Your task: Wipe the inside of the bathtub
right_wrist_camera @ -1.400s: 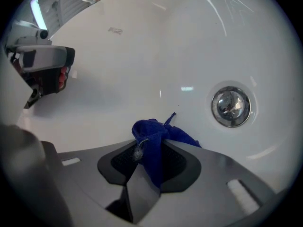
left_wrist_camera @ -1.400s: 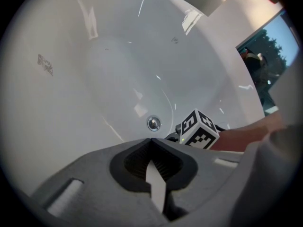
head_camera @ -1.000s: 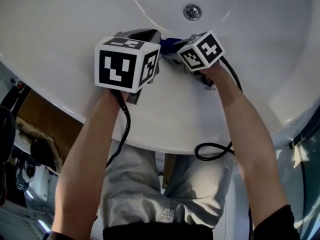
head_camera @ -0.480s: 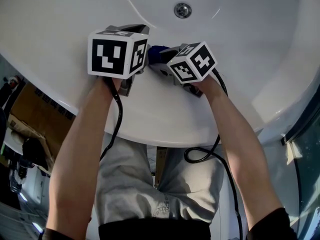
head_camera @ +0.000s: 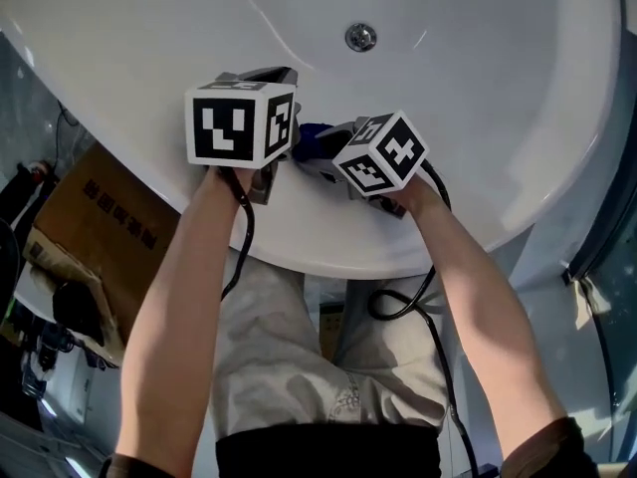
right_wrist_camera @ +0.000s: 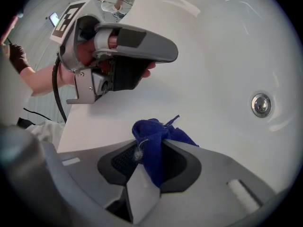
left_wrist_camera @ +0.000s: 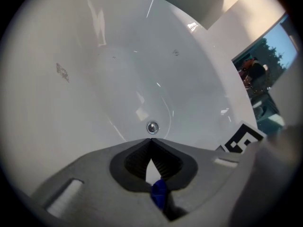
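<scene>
The white bathtub (head_camera: 478,78) fills the top of the head view, with a round metal fitting (head_camera: 360,37) on its inner wall. My right gripper (head_camera: 320,155) is shut on a bunched blue cloth (head_camera: 313,137), which sticks out past the jaw tips (right_wrist_camera: 158,141) just above the tub's surface. My left gripper (head_camera: 275,76) hangs close beside it on the left, shut with nothing between its tips (left_wrist_camera: 151,140). The right gripper view shows the left gripper (right_wrist_camera: 163,51) side-on above the tub wall, and the metal fitting (right_wrist_camera: 261,104) off to the right.
The tub's near rim (head_camera: 328,257) runs under both hands. A cardboard box (head_camera: 105,222) stands on the floor to the left. Black cables (head_camera: 398,307) hang from the grippers over the person's legs. A glass pane (head_camera: 607,257) is at the right.
Both grippers have drawn back from the metal fitting toward the near rim. The blue cloth stays in the right gripper. The head view has shifted, showing more of the floor at left.
</scene>
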Tool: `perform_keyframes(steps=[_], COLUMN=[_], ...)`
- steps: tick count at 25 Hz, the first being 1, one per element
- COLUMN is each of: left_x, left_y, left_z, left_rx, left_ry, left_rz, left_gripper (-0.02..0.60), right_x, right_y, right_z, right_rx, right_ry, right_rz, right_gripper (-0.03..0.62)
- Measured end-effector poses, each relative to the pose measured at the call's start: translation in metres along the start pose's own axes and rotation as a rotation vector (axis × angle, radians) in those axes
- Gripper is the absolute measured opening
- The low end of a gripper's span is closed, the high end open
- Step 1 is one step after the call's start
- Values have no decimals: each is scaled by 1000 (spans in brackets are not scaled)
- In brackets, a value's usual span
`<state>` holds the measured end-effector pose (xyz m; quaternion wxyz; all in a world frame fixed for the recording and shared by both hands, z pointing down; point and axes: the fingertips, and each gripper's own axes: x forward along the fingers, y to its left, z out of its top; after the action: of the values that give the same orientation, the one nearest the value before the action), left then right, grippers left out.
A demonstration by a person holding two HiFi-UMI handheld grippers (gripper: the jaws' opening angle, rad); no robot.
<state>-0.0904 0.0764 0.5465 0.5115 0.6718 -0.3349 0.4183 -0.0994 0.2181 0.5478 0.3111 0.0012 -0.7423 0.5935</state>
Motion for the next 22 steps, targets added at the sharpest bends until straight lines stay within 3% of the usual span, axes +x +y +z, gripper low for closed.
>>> perform_keyframes(steps=[13,22], left_x=[-32,-41], left_y=[-14,-25], left_z=[7,-3], left_rx=[50,29], left_ry=[-15,-13], left_rz=[0,-3], left_gripper=[3,3], right_x=[-19,-34], right_y=[85,140], right_z=[7,7], right_rx=[-47,-105], right_ry=[-99,-140], right_rz=[46,127], right_gripper=[124,124])
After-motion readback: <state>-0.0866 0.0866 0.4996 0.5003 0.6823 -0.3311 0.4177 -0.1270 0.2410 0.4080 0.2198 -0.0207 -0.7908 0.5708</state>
